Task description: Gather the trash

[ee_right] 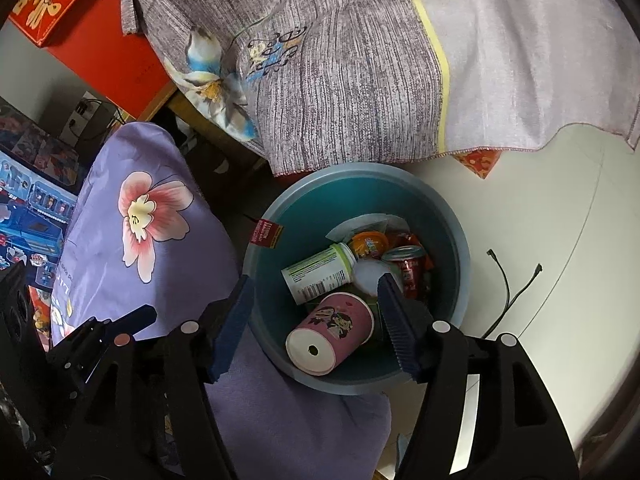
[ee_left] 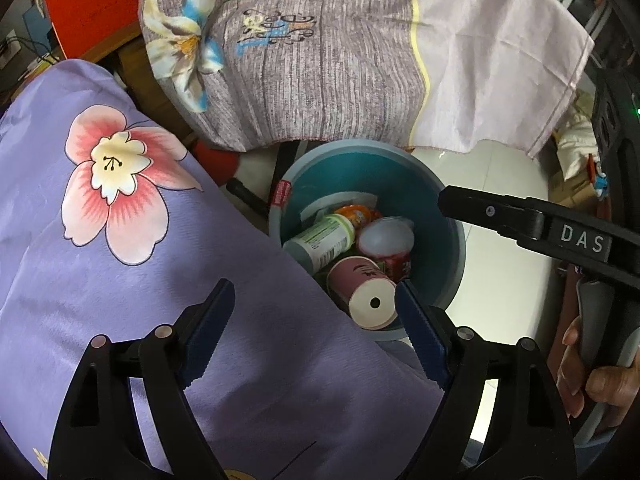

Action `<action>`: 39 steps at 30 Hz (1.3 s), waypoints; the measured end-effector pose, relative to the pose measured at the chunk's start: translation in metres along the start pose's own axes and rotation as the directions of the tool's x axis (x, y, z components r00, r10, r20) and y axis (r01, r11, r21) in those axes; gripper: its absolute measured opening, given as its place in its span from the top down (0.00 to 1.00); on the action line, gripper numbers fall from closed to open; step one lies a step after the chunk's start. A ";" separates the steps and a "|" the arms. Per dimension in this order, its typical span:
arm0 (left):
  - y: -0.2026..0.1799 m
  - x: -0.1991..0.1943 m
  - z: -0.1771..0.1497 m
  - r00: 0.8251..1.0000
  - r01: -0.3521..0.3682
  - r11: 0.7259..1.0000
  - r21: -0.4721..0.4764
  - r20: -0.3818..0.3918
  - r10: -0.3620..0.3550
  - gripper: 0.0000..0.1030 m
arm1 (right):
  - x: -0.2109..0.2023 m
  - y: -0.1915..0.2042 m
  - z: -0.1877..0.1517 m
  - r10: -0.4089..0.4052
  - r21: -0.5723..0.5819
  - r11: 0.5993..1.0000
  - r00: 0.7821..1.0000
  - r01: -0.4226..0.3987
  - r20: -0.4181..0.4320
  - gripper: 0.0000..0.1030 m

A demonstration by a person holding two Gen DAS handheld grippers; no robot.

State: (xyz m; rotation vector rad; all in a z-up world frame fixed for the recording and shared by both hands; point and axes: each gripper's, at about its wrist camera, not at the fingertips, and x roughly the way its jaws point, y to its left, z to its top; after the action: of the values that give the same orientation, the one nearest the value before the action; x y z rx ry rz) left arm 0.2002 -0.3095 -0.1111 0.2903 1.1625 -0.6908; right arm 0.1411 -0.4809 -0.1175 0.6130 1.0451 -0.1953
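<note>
A teal trash bin (ee_left: 448, 216) (ee_right: 452, 216) stands on the white floor between two cloth-covered surfaces. Inside lie a pink paper cup (ee_left: 362, 288) (ee_right: 332, 330) on its side, a green-labelled bottle (ee_left: 324, 240) (ee_right: 316, 272), a white round lid (ee_left: 386, 236) (ee_right: 368, 274), an orange snack cup (ee_right: 368, 244) and a red can (ee_right: 408, 266). My left gripper (ee_left: 316, 320) is open and empty above the purple cloth and the bin's near edge. My right gripper (ee_right: 316, 320) is open and empty right above the bin; it also shows in the left wrist view (ee_left: 500, 216).
A purple flowered cloth (ee_left: 120, 260) (ee_right: 132, 220) covers the surface on the left. A grey-lilac flowered cloth (ee_left: 320, 60) (ee_right: 360, 80) hangs behind the bin. Red boxes (ee_right: 100, 40) sit at far left. Two black cables (ee_right: 508, 292) lie on the white floor (ee_right: 540, 220).
</note>
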 end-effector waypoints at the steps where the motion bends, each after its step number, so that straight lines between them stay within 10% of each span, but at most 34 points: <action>1: 0.000 0.000 0.000 1.000 0.001 1.000 -0.001 0.000 -0.001 0.19 | -0.001 0.000 -0.001 -0.001 0.001 1.000 1.000 0.001 0.001 0.38; 20: 0.013 -0.046 -0.023 0.997 -0.022 0.999 -0.034 0.075 0.025 0.04 | -0.038 0.014 -0.027 0.050 -0.037 0.998 0.998 -0.049 0.033 0.07; 39: 0.026 -0.111 -0.090 0.976 -0.145 0.981 -0.127 0.143 0.163 0.04 | -0.103 0.042 -0.098 -0.055 -0.222 0.971 0.989 0.085 0.137 0.07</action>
State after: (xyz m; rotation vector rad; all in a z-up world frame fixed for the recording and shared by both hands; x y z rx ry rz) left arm 0.1255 -0.2020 -0.0489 0.2230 1.0178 -0.4978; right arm 0.0344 -0.4053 -0.0476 0.3515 0.9475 -0.1721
